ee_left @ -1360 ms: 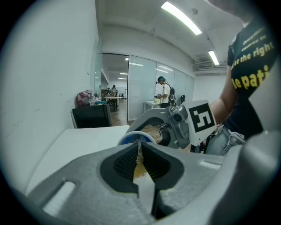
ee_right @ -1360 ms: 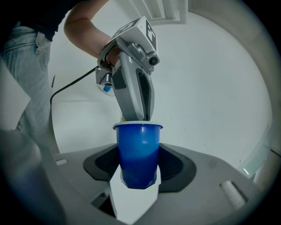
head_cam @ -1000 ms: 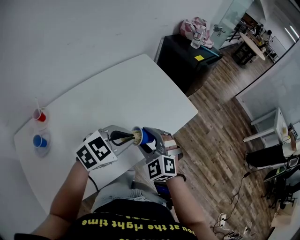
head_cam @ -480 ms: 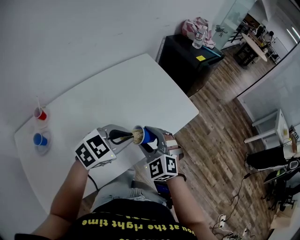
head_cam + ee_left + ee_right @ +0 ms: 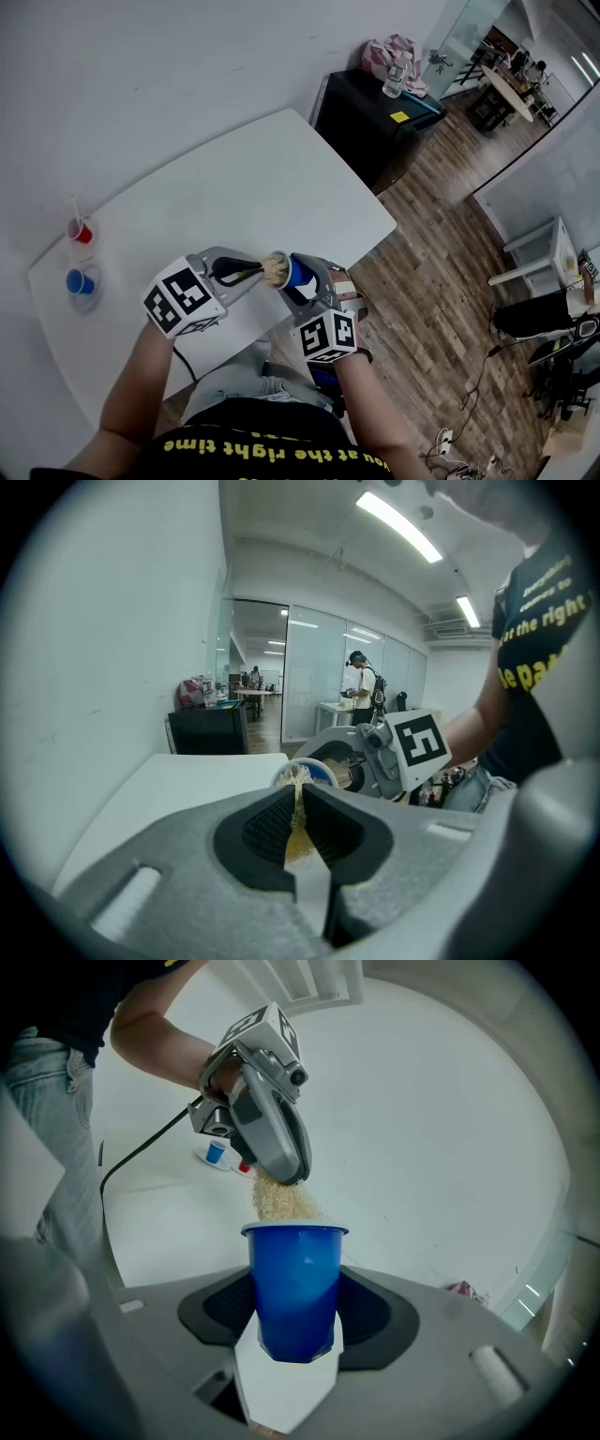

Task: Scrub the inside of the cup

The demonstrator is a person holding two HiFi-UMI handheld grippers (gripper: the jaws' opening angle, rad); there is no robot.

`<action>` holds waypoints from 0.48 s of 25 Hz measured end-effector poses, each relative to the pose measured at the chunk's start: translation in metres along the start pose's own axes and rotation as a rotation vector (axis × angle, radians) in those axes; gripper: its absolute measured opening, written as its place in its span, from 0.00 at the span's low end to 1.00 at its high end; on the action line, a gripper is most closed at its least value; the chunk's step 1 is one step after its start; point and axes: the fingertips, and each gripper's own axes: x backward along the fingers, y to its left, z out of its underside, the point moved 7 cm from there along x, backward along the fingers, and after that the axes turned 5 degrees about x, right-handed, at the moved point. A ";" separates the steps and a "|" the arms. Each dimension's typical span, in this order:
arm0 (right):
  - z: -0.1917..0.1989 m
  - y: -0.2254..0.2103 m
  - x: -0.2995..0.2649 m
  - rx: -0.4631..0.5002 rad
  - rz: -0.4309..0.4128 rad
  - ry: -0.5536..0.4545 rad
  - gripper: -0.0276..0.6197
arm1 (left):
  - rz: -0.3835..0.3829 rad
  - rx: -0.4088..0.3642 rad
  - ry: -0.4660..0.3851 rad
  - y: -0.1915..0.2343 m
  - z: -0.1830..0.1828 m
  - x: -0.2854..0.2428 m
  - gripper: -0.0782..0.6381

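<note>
A blue cup [image 5: 298, 273] lies on its side over the table's near edge, its mouth facing left, with my right gripper [image 5: 305, 284] shut on it. In the right gripper view the cup [image 5: 295, 1286] stands between both pads. My left gripper [image 5: 225, 272] is shut on the black handle of a brush [image 5: 251, 272]. Its beige bristle head [image 5: 275, 270] sits at the cup's mouth. The bristles [image 5: 281, 1202] touch the rim from above in the right gripper view. In the left gripper view the bristles [image 5: 298, 778] show past the shut jaws, in front of the cup rim [image 5: 319, 769].
A white table [image 5: 253, 187] lies under both grippers. A small red cup [image 5: 82, 232] with a stick and a small blue cup [image 5: 80, 281] stand at its left end. A black cabinet [image 5: 375, 117] stands beyond its right corner, on wooden floor.
My left gripper has drawn slightly back to the left, and more of the bristle head shows outside the cup's mouth. The right gripper and cup have stayed put.
</note>
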 end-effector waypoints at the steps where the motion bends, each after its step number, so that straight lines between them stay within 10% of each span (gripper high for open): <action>1: 0.000 0.000 0.000 -0.001 0.002 -0.001 0.45 | -0.011 -0.001 0.000 0.002 0.000 0.000 0.14; 12: 0.004 -0.008 0.000 -0.052 0.024 -0.017 0.45 | -0.009 0.015 -0.013 0.002 0.002 0.004 0.14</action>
